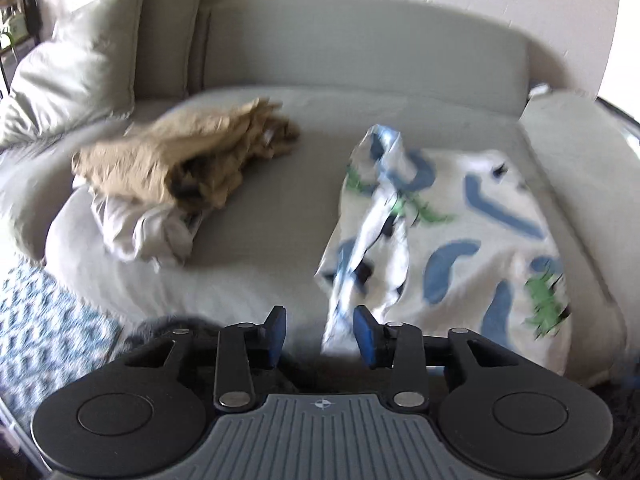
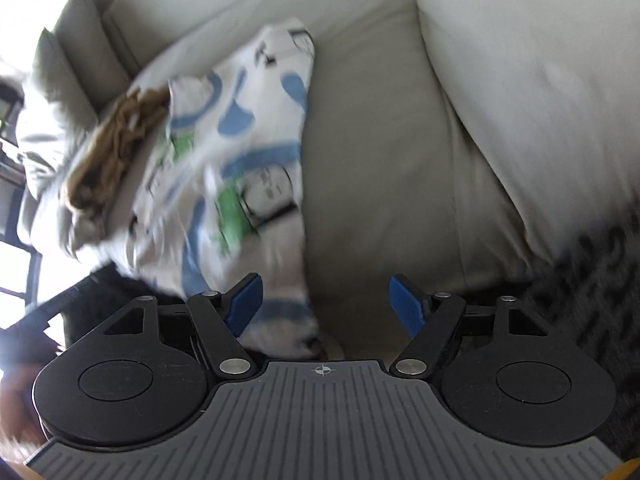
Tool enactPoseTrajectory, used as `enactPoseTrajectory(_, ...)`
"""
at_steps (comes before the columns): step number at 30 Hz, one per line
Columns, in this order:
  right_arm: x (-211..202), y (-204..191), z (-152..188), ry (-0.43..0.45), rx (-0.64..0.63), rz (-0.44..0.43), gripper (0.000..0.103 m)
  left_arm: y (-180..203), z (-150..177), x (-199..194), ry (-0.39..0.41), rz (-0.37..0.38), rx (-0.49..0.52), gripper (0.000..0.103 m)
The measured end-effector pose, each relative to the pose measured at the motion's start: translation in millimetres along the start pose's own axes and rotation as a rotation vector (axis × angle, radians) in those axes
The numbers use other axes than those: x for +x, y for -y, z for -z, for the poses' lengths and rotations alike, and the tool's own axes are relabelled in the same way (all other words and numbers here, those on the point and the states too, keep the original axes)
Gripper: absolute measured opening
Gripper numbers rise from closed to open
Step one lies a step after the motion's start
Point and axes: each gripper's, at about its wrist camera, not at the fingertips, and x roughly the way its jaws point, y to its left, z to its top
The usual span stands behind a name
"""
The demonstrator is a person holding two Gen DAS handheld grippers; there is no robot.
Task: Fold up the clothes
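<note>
Patterned garment (image 1: pixel 452 236), white with blue and green shapes, lies on the sofa seat cushion (image 1: pixel 280 208). It is partly spread; one long strip of it is bunched and twisted along its edge toward the seat's middle, so it does not lie as a finished fold. Its near corner hangs over the seat's front edge, probably the easiest place to take hold.

Left gripper (image 1: pixel 320 334): jaws apart, nothing between the pads, poised just off the seat's front edge beside that hanging corner. Right gripper (image 2: pixel 326 304): jaws wide apart, nothing held, also at the seat front; the garment's edge passes under its left finger, though blur makes contact hard to judge.

Across the seat from the garment, toward the throw pillows (image 1: pixel 76 64), a tan garment (image 1: pixel 176 160) lies crumpled on top of a white one (image 1: pixel 140 224). Heaped like that, they read as a waiting pile rather than folded stock.

Off the seat's front edge: patterned blue rug (image 1: pixel 44 320).
</note>
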Motion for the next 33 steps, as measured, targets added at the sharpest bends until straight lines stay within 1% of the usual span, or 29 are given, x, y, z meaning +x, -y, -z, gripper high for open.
enactPoseTrajectory(1, 0, 5, 5, -0.007, 0.01, 0.002, 0.077, 2, -2, -1, 0.019, 0.037, 0.004, 0.026)
enactPoseTrajectory(2, 2, 10, 9, -0.009, 0.026, -0.006, 0.077, 6, -3, -1, 0.026, 0.084, 0.014, 0.021)
enactPoseTrajectory(3, 3, 13, 11, -0.008, 0.045, -0.029, 0.077, 12, -3, 1, 0.02, 0.141, 0.039, 0.018)
enactPoseTrajectory(5, 5, 16, 14, -0.006, 0.07, -0.084, 0.075, 29, -1, 5, 0.011, 0.238, 0.114, 0.019)
enactPoseTrajectory(6, 7, 17, 15, -0.008, 0.072, -0.115, 0.071, 37, 2, 9, 0.011, 0.265, 0.16, 0.018)
enactPoseTrajectory(7, 8, 14, 16, -0.01, 0.064, -0.134, 0.065, 44, 4, 16, 0.007, 0.276, 0.195, 0.017)
enactPoseTrajectory(8, 9, 10, 17, -0.01, 0.045, -0.145, 0.063, 49, 6, 27, -0.016, 0.253, 0.205, 0.013)
enactPoseTrajectory(9, 12, 7, 17, -0.014, 0.022, -0.142, 0.055, 50, 7, 40, -0.056, 0.209, 0.194, 0.009)
enactPoseTrajectory(10, 14, 3, 17, -0.019, 0.0, -0.137, 0.045, 49, 8, 54, -0.1, 0.163, 0.175, 0.007)
enactPoseTrajectory(11, 17, 0, 16, -0.025, -0.023, -0.132, 0.042, 46, 9, 66, -0.144, 0.122, 0.154, 0.004)
enactPoseTrajectory(12, 22, 5, 18, -0.064, -0.003, -0.07, 0.037, 44, 11, 74, -0.17, 0.1, 0.138, 0.003)
enactPoseTrajectory(14, 34, 18, 22, -0.153, 0.051, 0.075, 0.034, 41, 11, 74, -0.177, 0.102, 0.143, 0.004)
enactPoseTrajectory(15, 32, 29, 26, -0.175, 0.095, 0.124, 0.029, 42, 11, 73, -0.182, 0.099, 0.153, 0.004)
enactPoseTrajectory(16, 30, 41, 30, -0.193, 0.141, 0.169, 0.016, 43, 10, 73, -0.187, 0.095, 0.165, 0.004)
enactPoseTrajectory(18, 12, 50, 36, -0.184, 0.168, 0.175, 0.0, 45, 10, 74, -0.197, 0.089, 0.177, 0.004)
enactPoseTrajectory(21, -26, 48, 39, -0.128, 0.153, 0.268, 0.0, 47, 10, 75, -0.204, 0.084, 0.186, 0.004)
enactPoseTrajectory(30, -118, 68, 64, 0.113, 0.265, 0.292, 0.0, 52, 7, 78, -0.217, 0.058, 0.205, 0.005)
enactPoseTrajectory(32, -139, 73, 70, 0.166, 0.29, 0.296, 0.013, 49, 5, 69, -0.215, 0.063, 0.18, 0.007)
enactPoseTrajectory(33, -149, 75, 72, 0.193, 0.303, 0.298, 0.027, 47, 4, 63, -0.212, 0.071, 0.167, 0.014)
